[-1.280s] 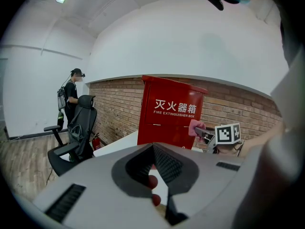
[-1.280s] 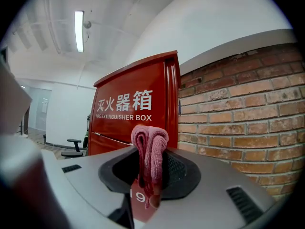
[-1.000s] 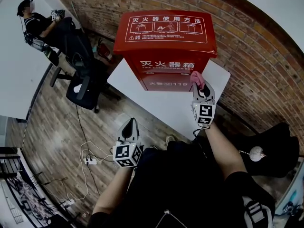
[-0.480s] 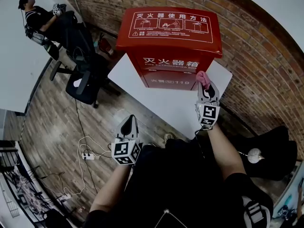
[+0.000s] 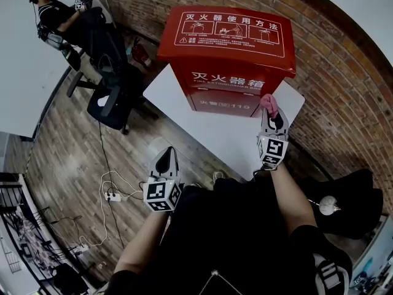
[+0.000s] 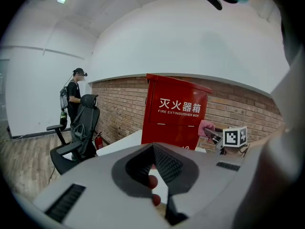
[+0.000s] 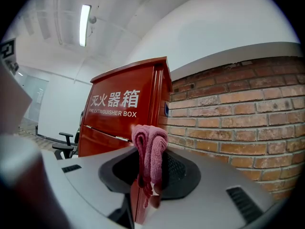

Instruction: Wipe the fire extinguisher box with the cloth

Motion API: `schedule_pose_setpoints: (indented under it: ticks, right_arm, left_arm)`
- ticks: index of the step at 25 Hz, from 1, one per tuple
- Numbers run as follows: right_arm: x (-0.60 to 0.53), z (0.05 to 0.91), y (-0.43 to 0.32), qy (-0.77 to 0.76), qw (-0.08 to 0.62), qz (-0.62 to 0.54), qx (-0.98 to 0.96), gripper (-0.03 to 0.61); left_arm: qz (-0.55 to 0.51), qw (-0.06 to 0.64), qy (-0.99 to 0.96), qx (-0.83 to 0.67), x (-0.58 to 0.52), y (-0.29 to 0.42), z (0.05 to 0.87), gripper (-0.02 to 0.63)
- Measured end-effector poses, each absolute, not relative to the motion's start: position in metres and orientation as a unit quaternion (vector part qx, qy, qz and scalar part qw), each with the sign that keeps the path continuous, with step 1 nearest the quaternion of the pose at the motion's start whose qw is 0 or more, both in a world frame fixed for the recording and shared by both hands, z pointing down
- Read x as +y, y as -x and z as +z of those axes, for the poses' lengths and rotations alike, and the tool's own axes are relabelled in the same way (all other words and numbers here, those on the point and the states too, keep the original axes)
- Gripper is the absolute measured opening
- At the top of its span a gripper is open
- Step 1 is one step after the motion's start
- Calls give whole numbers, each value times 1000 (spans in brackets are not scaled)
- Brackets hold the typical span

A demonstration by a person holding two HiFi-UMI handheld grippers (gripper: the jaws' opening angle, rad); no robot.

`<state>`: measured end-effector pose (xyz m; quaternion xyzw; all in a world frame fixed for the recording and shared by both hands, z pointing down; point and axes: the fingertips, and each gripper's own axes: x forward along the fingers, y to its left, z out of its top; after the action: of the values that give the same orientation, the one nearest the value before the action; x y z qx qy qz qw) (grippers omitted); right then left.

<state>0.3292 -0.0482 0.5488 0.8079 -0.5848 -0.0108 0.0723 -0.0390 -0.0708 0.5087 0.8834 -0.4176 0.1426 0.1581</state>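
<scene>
The fire extinguisher box [image 5: 230, 54] stands upright on the white table [image 5: 202, 131], its back toward the brick wall [image 5: 344, 72]; its red front, with the white lettering, faces the person. The right tool [image 5: 272, 114] is clamped on the pink cloth [image 5: 268, 102], which bulges out past the jaw tips as a folded wad; it sits just beside the lower right corner of the box's front. No view settles whether the cloth touches the metal. The left tool [image 5: 166, 160] hangs low over the wooden floor, well apart from the box, its jaws together and nothing between them.

The wiping looks barely begun, so the risks lie in the first strokes. The wad is small and pinched in a narrow grip; drag against the painted face could pull it out, or roll it aside so that the hard jaw tips scrape the paint. The start point is right at the box's edge; a stroke angled outward would probably slide off the corner toward the bricks and catch the cloth there. Nothing braces the box, since the left tool is away; a firm push on a tall cabinet could shift or rock it on the smooth table. The sloped lid is high; reaching it may loosen the angle of contact.
</scene>
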Motion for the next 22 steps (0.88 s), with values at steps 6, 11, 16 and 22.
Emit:
schedule_pose_setpoints:
  ticks: [6, 11, 16, 22]
  right_arm:
    - [-47, 565, -331, -808, 80, -2, -584, 110]
    - [-47, 588, -332, -806, 94, 20, -584, 110]
    - [-47, 607, -333, -805, 102, 35, -584, 110]
    - [-49, 623, -331, -801, 111, 45, -587, 110]
  left_arm:
    - [143, 157, -880, -425, -72, 43, 508, 28]
    - [146, 158, -878, -427, -72, 44, 510, 28]
    - [150, 157, -876, -431, -71, 46, 512, 28]
    - [156, 160, -873, -433, -70, 49, 516, 28]
